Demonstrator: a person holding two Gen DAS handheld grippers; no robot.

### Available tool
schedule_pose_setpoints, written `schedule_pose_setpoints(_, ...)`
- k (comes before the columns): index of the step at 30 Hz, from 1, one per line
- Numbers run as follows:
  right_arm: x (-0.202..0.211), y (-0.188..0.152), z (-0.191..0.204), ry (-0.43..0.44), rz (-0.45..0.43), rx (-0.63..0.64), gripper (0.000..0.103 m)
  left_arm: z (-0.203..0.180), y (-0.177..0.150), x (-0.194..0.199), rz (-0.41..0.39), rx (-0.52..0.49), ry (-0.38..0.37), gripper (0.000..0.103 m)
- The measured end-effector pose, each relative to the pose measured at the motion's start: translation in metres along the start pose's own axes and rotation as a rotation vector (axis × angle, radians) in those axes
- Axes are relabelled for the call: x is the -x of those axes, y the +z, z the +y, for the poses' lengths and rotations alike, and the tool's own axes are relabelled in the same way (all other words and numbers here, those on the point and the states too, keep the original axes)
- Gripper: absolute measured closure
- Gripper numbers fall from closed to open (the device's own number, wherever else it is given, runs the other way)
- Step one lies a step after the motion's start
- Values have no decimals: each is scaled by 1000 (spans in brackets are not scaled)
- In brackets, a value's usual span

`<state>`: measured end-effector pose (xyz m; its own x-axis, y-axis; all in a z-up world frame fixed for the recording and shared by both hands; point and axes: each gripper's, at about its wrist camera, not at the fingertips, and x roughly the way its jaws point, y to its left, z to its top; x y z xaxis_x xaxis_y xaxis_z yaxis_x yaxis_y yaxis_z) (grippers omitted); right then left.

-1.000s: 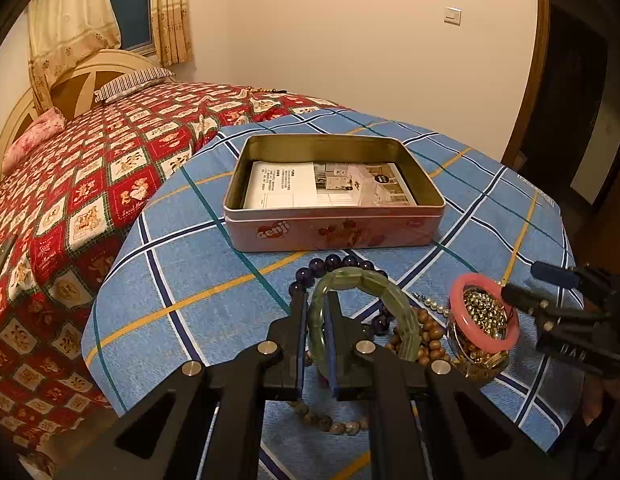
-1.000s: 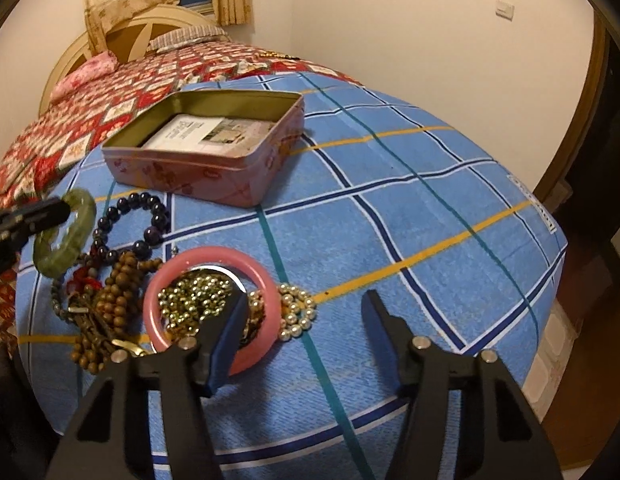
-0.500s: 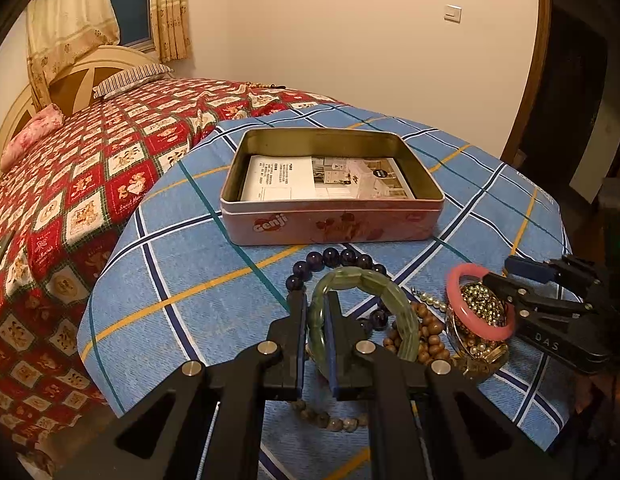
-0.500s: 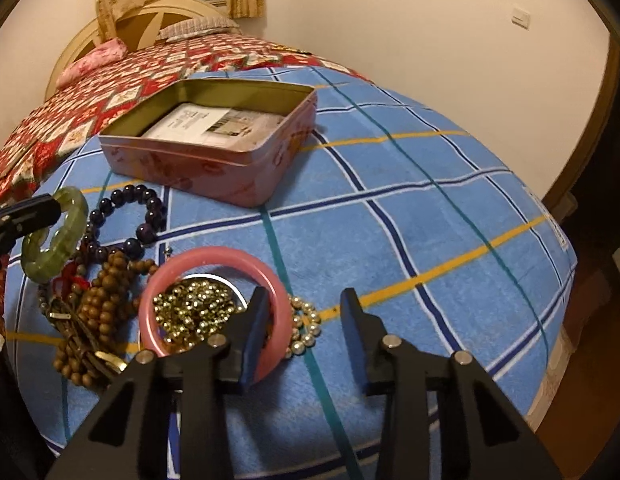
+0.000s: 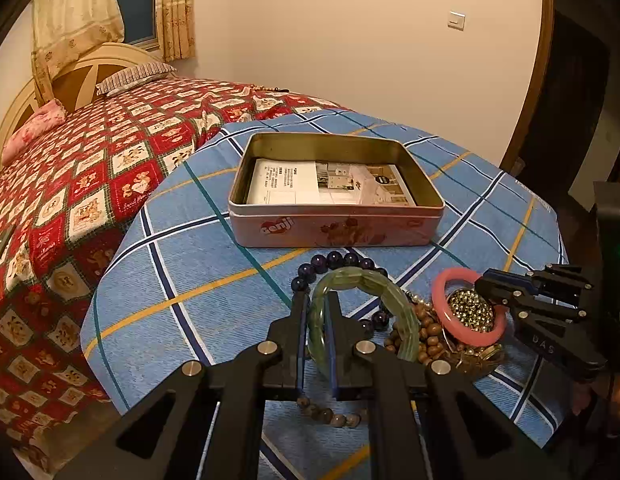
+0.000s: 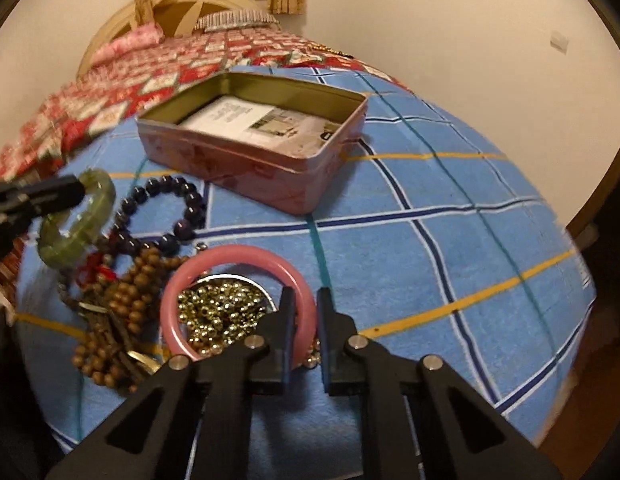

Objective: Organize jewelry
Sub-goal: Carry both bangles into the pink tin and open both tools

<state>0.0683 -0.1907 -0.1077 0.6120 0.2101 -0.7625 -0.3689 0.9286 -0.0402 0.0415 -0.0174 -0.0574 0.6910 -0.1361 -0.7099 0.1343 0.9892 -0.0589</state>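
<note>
My left tongs (image 5: 314, 312) pinch green bangle (image 5: 384, 296), lifted above dark bead bracelet (image 6: 162, 216). My right tongs (image 6: 304, 306) clamp pink bangle's (image 6: 230, 254) near rim, gold beads (image 6: 218, 308) inside ring. Open pink tin (image 5: 334, 232) sits just beyond on blue checked tablecloth (image 5: 190, 264).

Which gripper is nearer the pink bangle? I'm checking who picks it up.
Right. The right gripper has its fingers closed around the pink bangle's near rim. The left gripper is off to the side, clamping the green bangle across the bead pile.
</note>
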Motion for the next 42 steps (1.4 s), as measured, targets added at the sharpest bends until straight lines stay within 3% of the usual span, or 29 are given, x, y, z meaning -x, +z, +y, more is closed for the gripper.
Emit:
schedule_pose_setpoints(12,28,14,3,34,-124,-41,91,5,10,8,-26,-4,0,95)
schedule_pose_setpoints(28,22,46,1,29,-137,-22,91,20,44,-1,-62,-2,21,95)
schedule_pose_setpoints(42,-4,92,-2,9,-113,2,91,29,81,-40,-46,-12,57,95)
